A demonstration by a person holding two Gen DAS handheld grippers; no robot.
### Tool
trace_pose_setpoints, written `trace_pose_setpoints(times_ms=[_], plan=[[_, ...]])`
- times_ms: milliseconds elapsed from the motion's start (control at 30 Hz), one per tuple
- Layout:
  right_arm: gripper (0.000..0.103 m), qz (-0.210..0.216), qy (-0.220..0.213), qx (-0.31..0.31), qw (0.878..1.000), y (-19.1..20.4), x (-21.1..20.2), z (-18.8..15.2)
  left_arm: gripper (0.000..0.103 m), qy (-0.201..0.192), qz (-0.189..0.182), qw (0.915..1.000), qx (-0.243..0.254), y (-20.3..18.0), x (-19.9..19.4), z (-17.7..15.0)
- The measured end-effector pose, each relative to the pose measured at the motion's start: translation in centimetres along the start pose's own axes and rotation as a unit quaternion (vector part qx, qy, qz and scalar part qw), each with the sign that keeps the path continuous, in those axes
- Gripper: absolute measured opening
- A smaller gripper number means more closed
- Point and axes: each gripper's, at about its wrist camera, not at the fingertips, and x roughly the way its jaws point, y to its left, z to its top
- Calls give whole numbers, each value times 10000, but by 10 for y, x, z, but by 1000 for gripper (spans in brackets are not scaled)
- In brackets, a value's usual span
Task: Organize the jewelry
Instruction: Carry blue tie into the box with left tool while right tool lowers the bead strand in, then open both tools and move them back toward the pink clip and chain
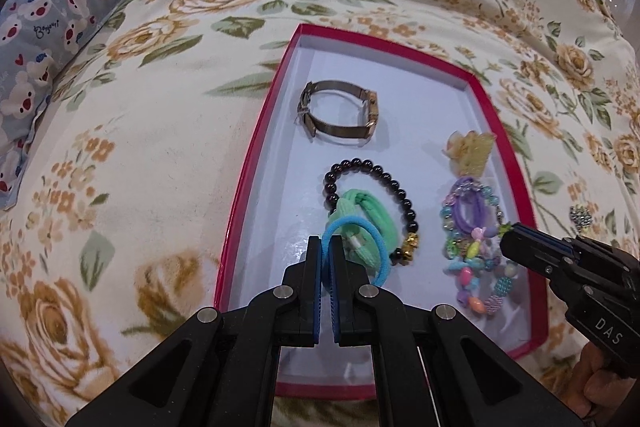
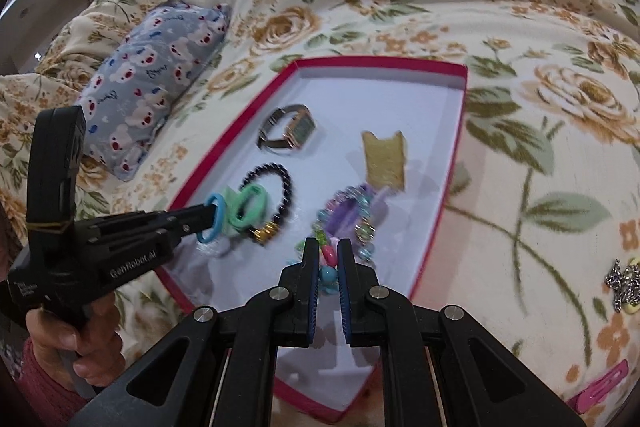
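While the left gripper [image 1: 326,251] is pinching the blue hair tie [image 1: 370,259] between its fingers [image 1: 314,267], the tie is hanging over the near end of the red tray [image 1: 256,147], which is lying on the flowered bed [image 1: 160,147]. The loop is touching or overlapping the green hair tie [image 1: 366,211], which in turn is lying across the black bead bracelet [image 1: 400,195]. If the fingers let go here, I judge the blue tie could be snagging the green one or dragging the bracelet out of place, because the three are crowding together.

The right gripper [image 2: 328,259] is sitting low over the colourful bead bracelet [image 2: 352,219], its fingers [image 2: 310,267] slightly parted with beads showing in the gap. Whether they are actually gripping a bead I cannot tell; the view is blurred there. A pull from this spot could be tangling the beads with the purple hair ties [image 1: 470,207] lying inside that bracelet, or scattering the pile against the tray wall.

Farther up the tray, a watch [image 1: 340,115] is resting apart from the rest, and a yellow hair clip [image 1: 468,151] is lying just above the bead bracelet. On the bed to the right of the tray, a silver chain [image 2: 624,287] and a pink clip [image 2: 602,387] are lying well apart from both grippers, not yet sorted. A bear-print pillow [image 2: 156,79] is lying left of the tray.
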Motion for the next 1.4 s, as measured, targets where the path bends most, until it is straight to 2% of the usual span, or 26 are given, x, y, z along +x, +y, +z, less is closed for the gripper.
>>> trace_pose_setpoints(times_ms=[467, 600, 733, 900, 967, 1100, 1333, 1400], plan=[[10, -44, 125, -25, 9999, -5, 9, -3, 8, 58, -21, 10000, 16, -3, 8, 2], [13, 39, 114, 36, 9999, -6, 8, -2, 22, 15, 15, 10000, 49, -4, 4, 1], [14, 106, 100, 112, 9998, -8, 5, -3, 23, 3, -1, 10000, 17, -3, 1, -1], [24, 186, 42, 147, 9997, -7, -6, -4, 38, -37, -11, 10000, -72, 0, -9, -4], [28, 214, -7, 160, 9996, -7, -13, -5, 40, -55, -27, 9999, -102, 1, -13, -5], [34, 217, -131, 223, 9994, -9, -28, -7, 49, -104, -22, 9997, -204, 4, -23, -9], [36, 139, -368, 354, 9986, -20, -58, -15, 50, -193, -101, 9992, -340, 5, -38, -18], [41, 81, -433, 399, 9982, -25, -67, -19, 50, -242, -178, 9988, -378, 4, -44, -20]])
